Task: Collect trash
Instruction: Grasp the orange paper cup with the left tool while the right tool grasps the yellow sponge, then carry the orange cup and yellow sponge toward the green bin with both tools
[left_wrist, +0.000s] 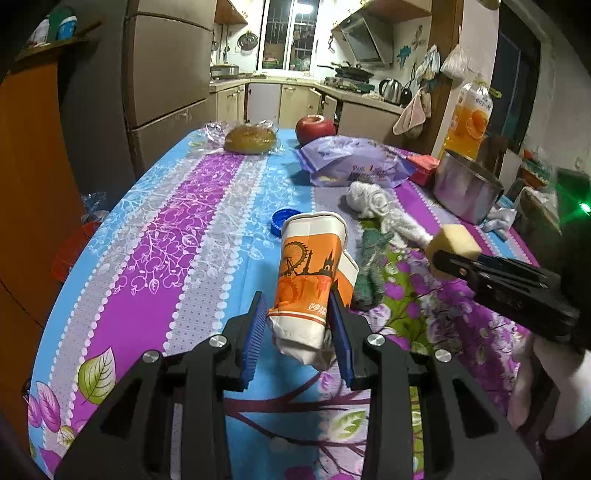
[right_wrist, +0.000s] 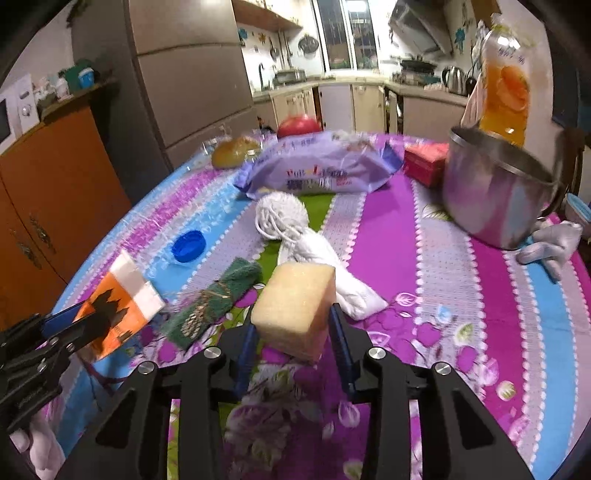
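A crushed orange-and-white paper cup (left_wrist: 310, 280) is clamped between the blue pads of my left gripper (left_wrist: 297, 306), held above the flowered tablecloth (left_wrist: 147, 258). In the right wrist view the same cup (right_wrist: 122, 306) and left gripper (right_wrist: 74, 325) show at the lower left. My right gripper (right_wrist: 293, 321) is shut on a yellowish sponge block (right_wrist: 295, 295), its pads pressing both sides. From the left wrist view the sponge (left_wrist: 456, 240) sits at the tip of the right gripper (left_wrist: 439, 254). A blue bottle cap (right_wrist: 188, 245) lies on the cloth.
A green rag (right_wrist: 214, 302) and a white cloth wad (right_wrist: 284, 221) lie just ahead. Farther back sit a purple snack bag (right_wrist: 317, 170), wrapped bread (right_wrist: 236, 151), an apple (right_wrist: 299, 125) and a red box (right_wrist: 424, 162). A steel pot (right_wrist: 495, 192) and a juice bottle (right_wrist: 506, 81) stand at the right.
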